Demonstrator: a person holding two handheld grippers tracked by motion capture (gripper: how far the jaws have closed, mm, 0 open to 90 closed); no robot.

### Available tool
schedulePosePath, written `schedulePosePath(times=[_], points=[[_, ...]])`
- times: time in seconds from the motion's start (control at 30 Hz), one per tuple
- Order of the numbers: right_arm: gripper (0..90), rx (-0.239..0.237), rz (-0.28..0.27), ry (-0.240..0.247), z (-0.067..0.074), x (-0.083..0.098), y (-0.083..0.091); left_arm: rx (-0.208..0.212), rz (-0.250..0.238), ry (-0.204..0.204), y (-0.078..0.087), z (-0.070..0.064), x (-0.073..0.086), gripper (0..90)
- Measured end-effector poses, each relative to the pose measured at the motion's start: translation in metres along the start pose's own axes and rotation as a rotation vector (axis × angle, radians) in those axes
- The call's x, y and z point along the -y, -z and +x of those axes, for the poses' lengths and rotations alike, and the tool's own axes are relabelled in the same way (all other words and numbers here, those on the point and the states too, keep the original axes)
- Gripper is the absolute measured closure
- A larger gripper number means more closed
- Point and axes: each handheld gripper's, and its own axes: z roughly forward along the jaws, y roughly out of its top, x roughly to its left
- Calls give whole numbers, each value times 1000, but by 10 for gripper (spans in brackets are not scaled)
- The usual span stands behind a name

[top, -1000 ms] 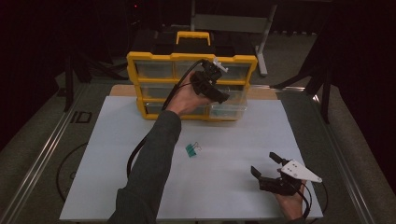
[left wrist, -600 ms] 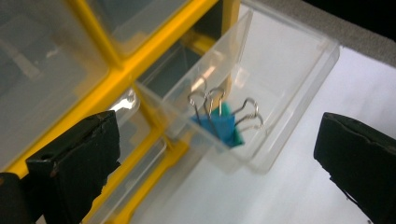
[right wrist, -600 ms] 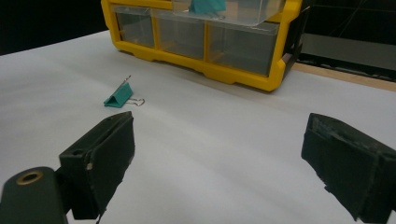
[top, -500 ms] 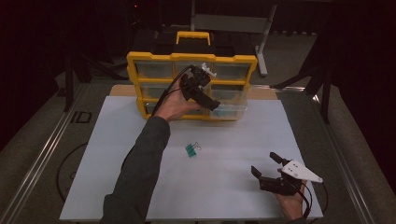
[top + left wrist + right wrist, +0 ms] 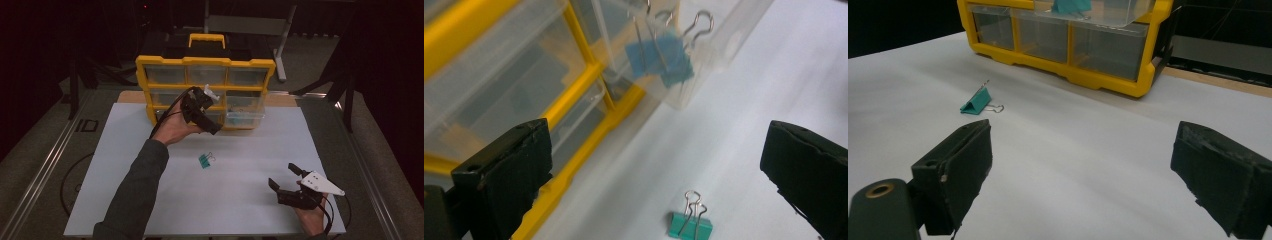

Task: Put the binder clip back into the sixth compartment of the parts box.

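Note:
A teal binder clip (image 5: 205, 160) (image 5: 690, 226) (image 5: 976, 103) lies on the white sheet (image 5: 240, 200) in front of the yellow organizer (image 5: 205, 62). The organizer's clear right-hand drawer (image 5: 245, 118) (image 5: 704, 60) is pulled out, and blue clips (image 5: 659, 57) lie inside it. My left gripper (image 5: 209, 124) (image 5: 654, 165) hovers just in front of the organizer, above and behind the teal clip. Its jaws have just been opening and stand wide with nothing between them. My right gripper (image 5: 284, 176) (image 5: 1088, 175) rests low at the near right of the sheet, open and empty, facing the clip from a distance.
The organizer (image 5: 1073, 50) has several clear drawers and a handle on top (image 5: 206, 41). A wooden board (image 5: 285, 100) shows behind the sheet. Metal rails (image 5: 45, 170) run along the table's left side. Dark stands and a metal frame (image 5: 280, 35) rise behind.
My left gripper has come away from the pulled-out drawer, moving left and down toward the sheet, and its jaws now stand wider. The right gripper and the teal clip have stayed put.

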Motion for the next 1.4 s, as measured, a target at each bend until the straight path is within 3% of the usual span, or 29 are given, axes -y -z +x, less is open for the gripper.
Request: schedulePosePath(times=[0.47, 0.7, 1.4], points=[[94, -1, 1, 0, 0, 0, 0, 29, -15, -1, -7, -4, 29, 9], [94, -1, 2, 0, 0, 0, 0, 65, -22, -6, -16, -9, 52, 9], [95, 0, 4, 3, 1, 0, 0, 91, 28, 18, -45, -14, 97, 21]])
